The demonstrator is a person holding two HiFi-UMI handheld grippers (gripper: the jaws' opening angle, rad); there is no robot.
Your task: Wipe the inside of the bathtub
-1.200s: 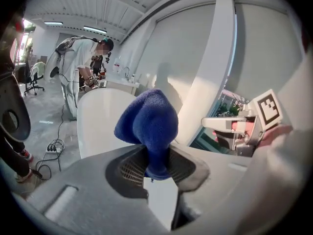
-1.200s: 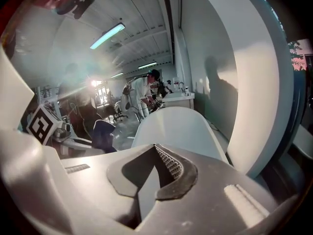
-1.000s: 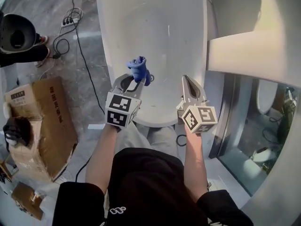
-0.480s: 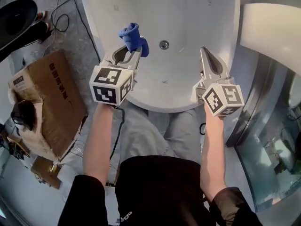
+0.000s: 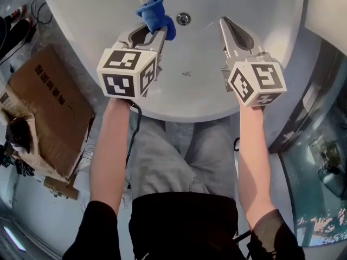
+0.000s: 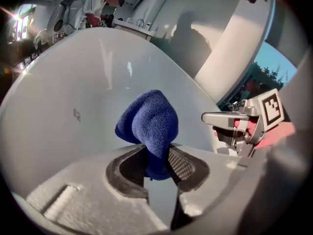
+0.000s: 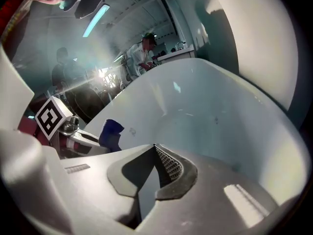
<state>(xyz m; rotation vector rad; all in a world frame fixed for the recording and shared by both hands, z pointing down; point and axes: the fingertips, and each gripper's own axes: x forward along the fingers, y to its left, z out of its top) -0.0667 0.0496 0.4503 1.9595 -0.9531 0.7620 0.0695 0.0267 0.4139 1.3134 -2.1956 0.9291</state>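
- Showing a cardboard box (image 5: 51, 110) on the floor at the left edge of the head view, just beside the white bathtub (image 5: 190, 114).
- Clenching the left gripper (image 5: 153, 30) on a bunched blue cloth (image 5: 154, 12), upper centre-left of the frame, over the tub's inside; not showing whether cloth and tub surface are touching.
- Catching the drain (image 5: 183, 19) just right of the cloth, at top centre.
- Holding the right gripper (image 5: 225, 23) right of the drain, jaws pressed together on nothing, apart from the cloth.
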